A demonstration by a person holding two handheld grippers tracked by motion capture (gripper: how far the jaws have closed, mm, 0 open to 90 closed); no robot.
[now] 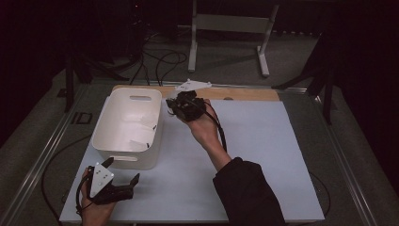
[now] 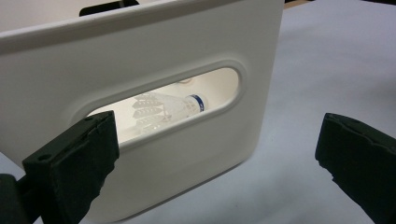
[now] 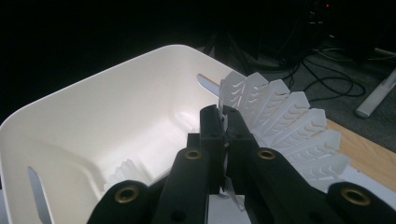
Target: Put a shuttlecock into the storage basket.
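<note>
Right tongs [image 3: 223, 122]: jaws together, clamped on the feather skirt of a white shuttlecock [image 3: 285, 121], held above the surface just beside the right rim of the white bin [image 1: 128, 123]; in the right gripper view the feathers fan out to the right of the jaws, over the bin's edge. Left tongs [image 1: 123, 175]: jaws apart, nothing between them, resting low at the bin's near end wall, facing its handle slot. Through that slot a second shuttlecock [image 2: 166, 109] lies inside the bin. The bin stands on the pale blue surface [image 1: 263, 155].
</note>
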